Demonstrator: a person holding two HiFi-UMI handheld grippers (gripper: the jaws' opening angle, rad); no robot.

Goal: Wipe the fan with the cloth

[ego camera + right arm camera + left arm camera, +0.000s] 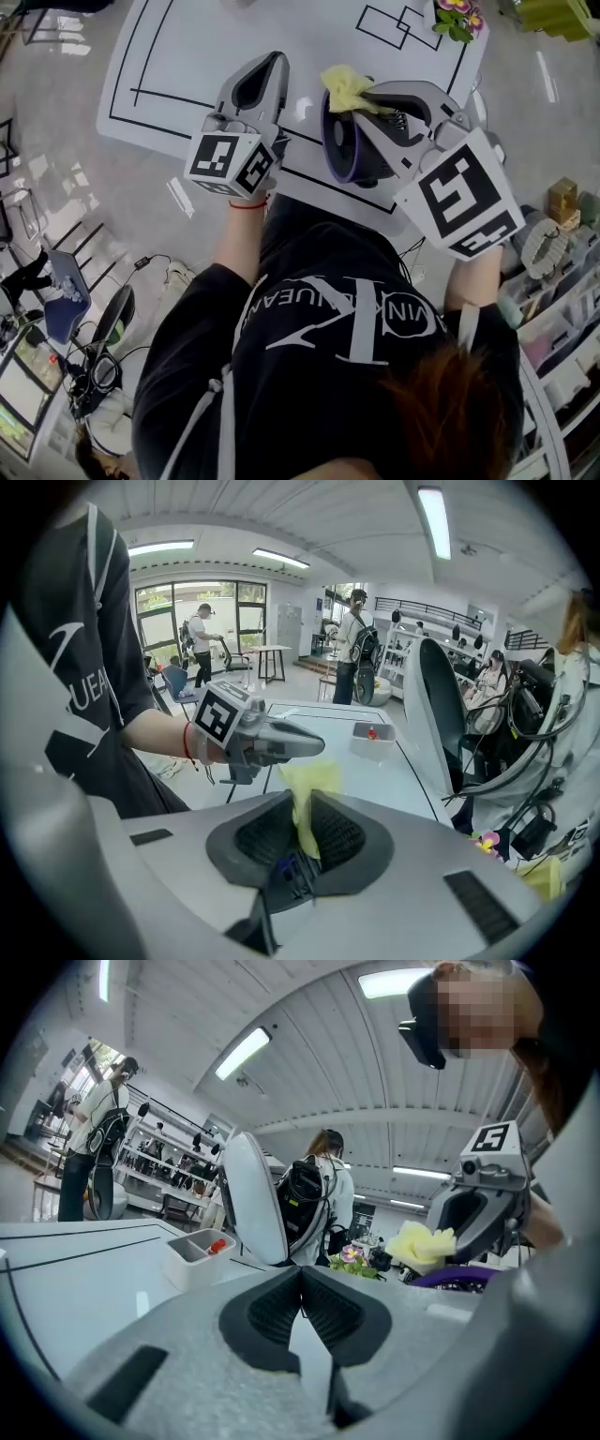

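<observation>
The purple-rimmed fan [339,142] stands on the white table [187,56], right under my right gripper [364,94]; in the left gripper view only its purple rim [459,1277] shows. My right gripper [302,803] is shut on the yellow cloth [311,785], which bunches out past its fingertips above the fan [345,86] [420,1244]. My left gripper [274,60] hovers just left of the fan, level and shut with nothing between its fingers [301,1279]. It appears in the right gripper view [305,744] close behind the cloth.
A tall white oval panel [255,1199] [436,714] stands on the table beyond the grippers. A small white tray [192,1246] [372,738] with a red item lies near it. Potted flowers [457,17] sit at the table's far corner. Shelves [562,253] crowd the right; people stand behind.
</observation>
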